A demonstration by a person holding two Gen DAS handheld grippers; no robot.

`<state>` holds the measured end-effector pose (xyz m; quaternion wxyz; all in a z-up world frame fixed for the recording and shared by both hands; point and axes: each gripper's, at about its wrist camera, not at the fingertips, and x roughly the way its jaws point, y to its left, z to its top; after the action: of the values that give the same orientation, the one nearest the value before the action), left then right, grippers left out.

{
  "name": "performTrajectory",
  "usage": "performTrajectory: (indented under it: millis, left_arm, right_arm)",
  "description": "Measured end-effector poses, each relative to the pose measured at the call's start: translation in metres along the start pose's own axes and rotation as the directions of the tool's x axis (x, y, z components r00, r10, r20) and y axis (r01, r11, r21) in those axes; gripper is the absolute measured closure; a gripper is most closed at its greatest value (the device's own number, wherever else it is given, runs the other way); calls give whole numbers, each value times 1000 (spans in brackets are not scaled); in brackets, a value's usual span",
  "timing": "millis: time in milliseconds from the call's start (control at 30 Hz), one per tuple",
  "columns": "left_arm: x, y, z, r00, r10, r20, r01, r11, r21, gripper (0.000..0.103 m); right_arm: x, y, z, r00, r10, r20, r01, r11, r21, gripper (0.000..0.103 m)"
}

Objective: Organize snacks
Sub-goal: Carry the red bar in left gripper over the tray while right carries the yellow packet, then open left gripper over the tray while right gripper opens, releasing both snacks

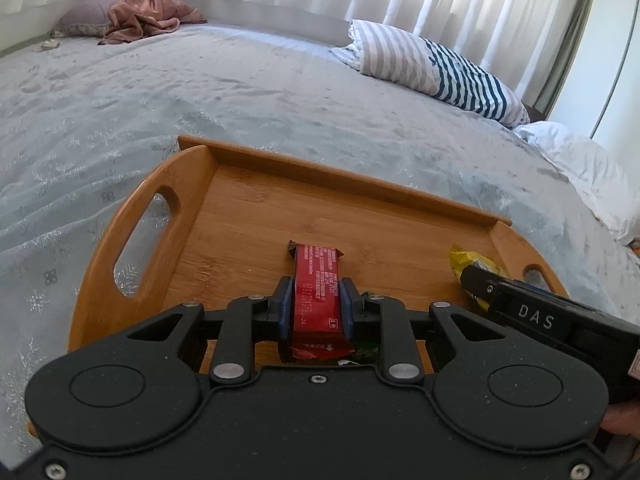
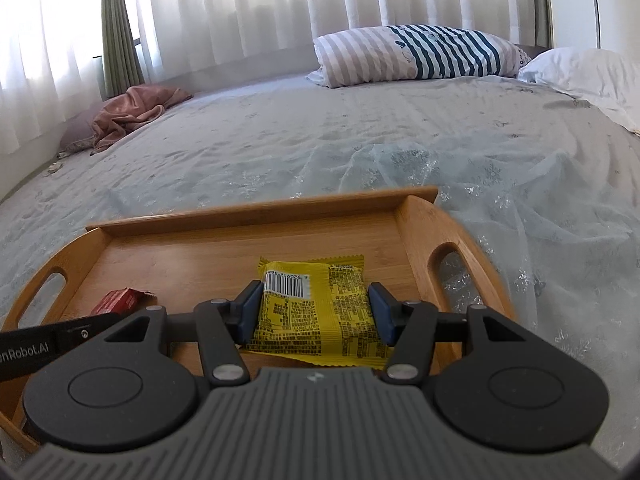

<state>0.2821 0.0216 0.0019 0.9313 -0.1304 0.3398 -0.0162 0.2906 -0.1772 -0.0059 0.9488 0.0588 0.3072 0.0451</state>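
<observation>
A wooden tray (image 1: 328,176) with cut-out handles lies on the bed; it also shows in the right wrist view (image 2: 260,212). My left gripper (image 1: 316,304) is shut on a red snack bar (image 1: 318,288), held lengthwise over the tray floor. A green wrapper (image 1: 366,350) peeks out under it. My right gripper (image 2: 314,312) is shut on a yellow snack packet (image 2: 316,308), barcode side up, over the tray's right half. The red bar's end (image 2: 120,300) shows at left in the right wrist view, and the yellow packet (image 1: 468,260) shows at right in the left wrist view.
The tray sits on a grey-blue bedspread (image 2: 280,152). A striped pillow (image 2: 420,54) and a white pillow (image 2: 588,76) lie at the far right. A pink cloth on a mauve pillow (image 2: 128,116) lies far left. White curtains (image 2: 240,12) hang behind.
</observation>
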Motion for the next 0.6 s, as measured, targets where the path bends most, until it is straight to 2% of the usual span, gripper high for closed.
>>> performTrajectory:
  millis: [200, 500, 600]
  left_arm:
    - [-4, -5, -4, 1000, -12, -5, 12, 1000, 4, 80]
    - [-8, -10, -9, 1000, -17, 0, 17, 999, 41, 80]
    - [-8, -11, -9, 1000, -17, -1, 17, 999, 47, 80]
  right_arm:
    - [3, 3, 4, 999, -23, -49, 23, 1000, -7, 42]
    - [0, 4, 1, 998, -24, -58, 22, 999, -36, 44]
    - [0, 4, 1, 998, -17, -58, 15, 999, -28, 39]
